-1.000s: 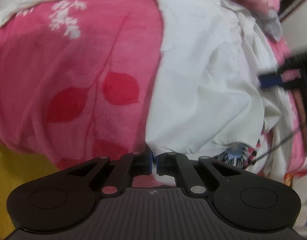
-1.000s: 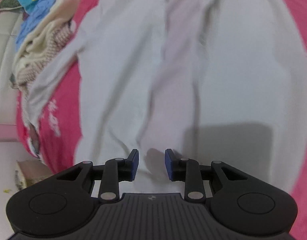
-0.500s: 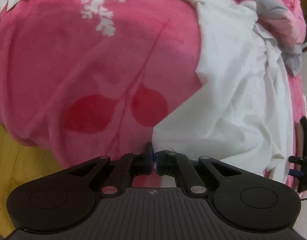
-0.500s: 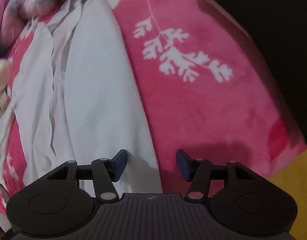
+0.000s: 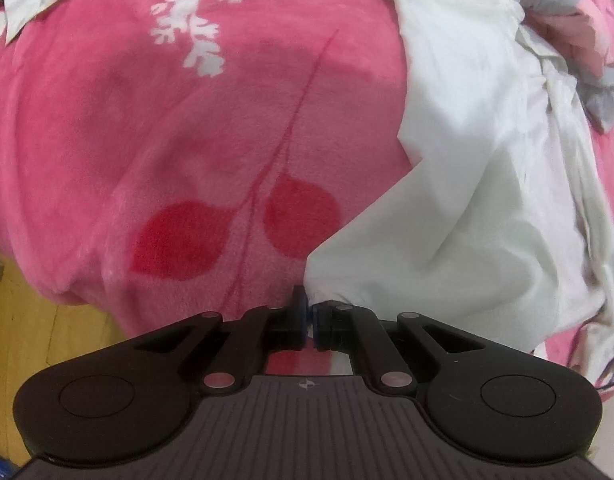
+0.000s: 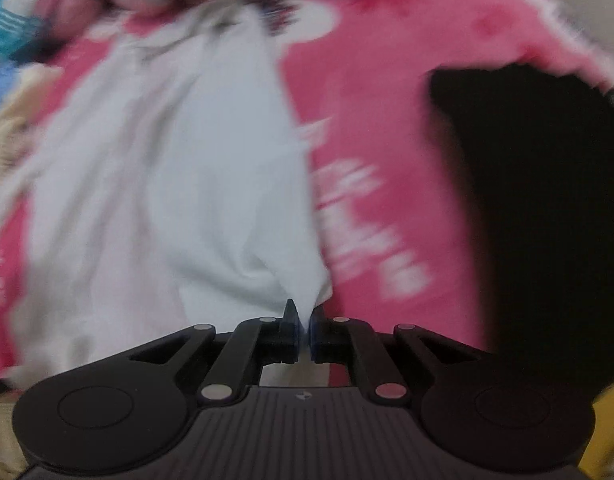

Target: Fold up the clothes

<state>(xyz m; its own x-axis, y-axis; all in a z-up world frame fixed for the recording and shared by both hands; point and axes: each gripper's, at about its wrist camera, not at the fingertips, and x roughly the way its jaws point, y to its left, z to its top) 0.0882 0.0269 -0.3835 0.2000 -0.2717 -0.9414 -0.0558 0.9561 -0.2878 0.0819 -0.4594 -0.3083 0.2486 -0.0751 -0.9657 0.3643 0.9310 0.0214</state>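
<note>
The white garment (image 5: 487, 208) lies rumpled on the pink blanket (image 5: 187, 140) over the bed, w/ left gripper (image 5: 308, 312) and right gripper (image 6: 305, 322) each w/ jaws clamped on a hem corner, so thin pinches may slip if tugged apart; no containers visible.

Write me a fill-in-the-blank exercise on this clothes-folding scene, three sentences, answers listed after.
1. The left gripper is shut on a corner of the ____ cloth garment.
2. The garment lies on a soft pink blanket printed with two round ____ shapes and white leafy sprigs.
3. The right gripper has white fabric pinched ____ its two blue-padded fingers.

Missing words: white; red; between
</note>
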